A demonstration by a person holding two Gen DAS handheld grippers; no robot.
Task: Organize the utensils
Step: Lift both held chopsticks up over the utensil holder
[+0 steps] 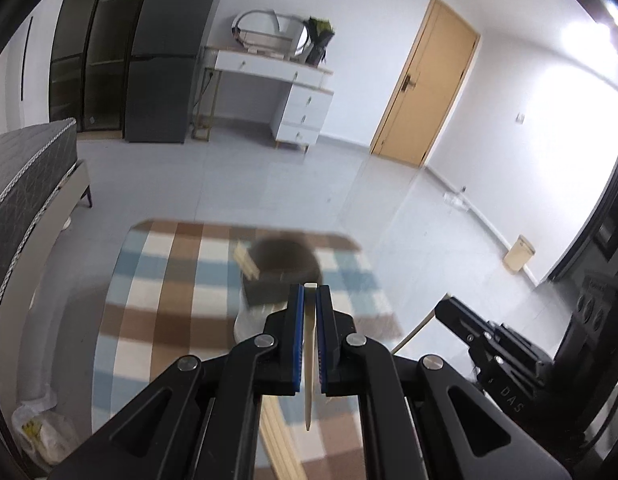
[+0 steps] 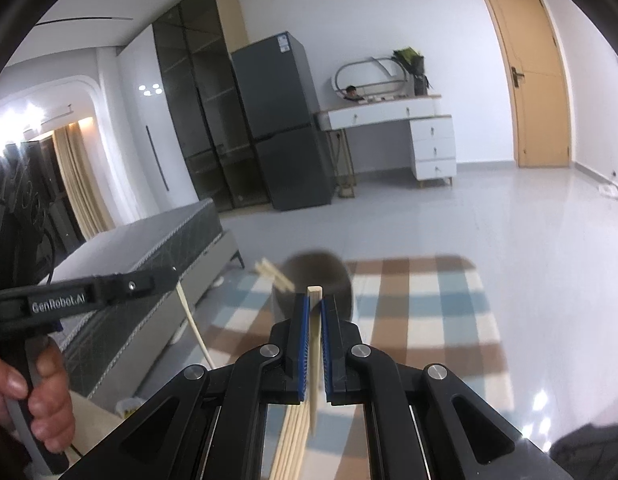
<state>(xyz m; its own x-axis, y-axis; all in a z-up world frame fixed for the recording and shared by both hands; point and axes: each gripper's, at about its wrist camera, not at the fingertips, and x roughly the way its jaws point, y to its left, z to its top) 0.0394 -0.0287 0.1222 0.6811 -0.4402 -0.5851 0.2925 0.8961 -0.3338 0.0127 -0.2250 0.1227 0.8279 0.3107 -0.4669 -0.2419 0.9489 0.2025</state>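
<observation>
Both tongs clamp narrow on one chopstick each: left tongs (image 1: 310, 292) hold a pale chopstick (image 1: 309, 360) upright between the blue pads, right tongs (image 2: 315, 300) hold another chopstick (image 2: 315, 360) the same way. Dark round holder (image 1: 287, 268) sits ahead on the checked cloth (image 1: 157, 280), already carrying a few sticks (image 1: 247, 264) leaning left. More loose chopsticks (image 2: 293, 440) lie near, under the tongs.

Risks, as a guess: thin sticks could pivot or slip in the pads; two tongs heading for one holder could knock each other or tip it; blur hides the rim.

Room: the bed (image 1: 29, 168) crowds the left, table edge far behind the holder, open floor right and far.
</observation>
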